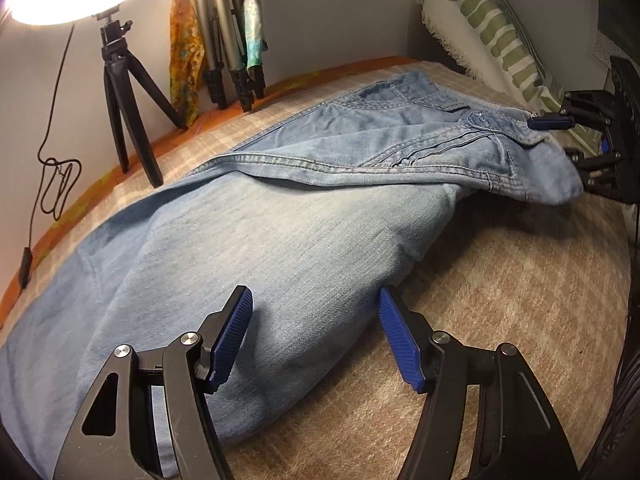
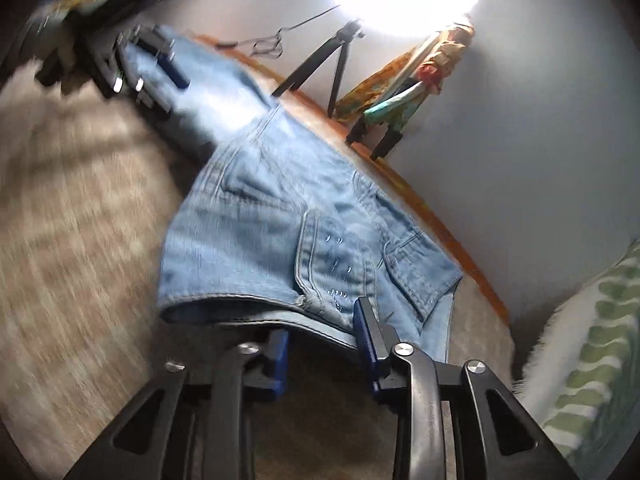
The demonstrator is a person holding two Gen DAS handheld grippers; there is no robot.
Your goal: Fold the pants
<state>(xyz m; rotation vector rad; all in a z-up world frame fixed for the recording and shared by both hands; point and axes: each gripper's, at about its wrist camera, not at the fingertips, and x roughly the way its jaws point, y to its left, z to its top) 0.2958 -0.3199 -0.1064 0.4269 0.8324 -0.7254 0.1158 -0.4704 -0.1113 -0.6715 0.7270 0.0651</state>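
Light blue jeans [image 1: 280,232] lie folded lengthwise on a beige checked blanket [image 1: 500,300], waist end to the far right. My left gripper [image 1: 316,336] is open, its blue pads straddling the leg fabric near the fold edge. My right gripper [image 2: 324,336] is open around the waistband [image 2: 256,300], which passes between its blue fingers; the waist end looks slightly lifted. The right gripper also shows in the left wrist view [image 1: 576,136] at the waist. The left gripper shows in the right wrist view [image 2: 152,68] at the far leg end, blurred.
A lit ring light on a small black tripod [image 1: 124,120] stands at the blanket's far left edge, its cable [image 1: 56,176] hanging beside it. Folded tripod legs and coloured scarves [image 1: 224,48] lean on the wall. A green-patterned pillow [image 1: 492,28] lies beyond the waist.
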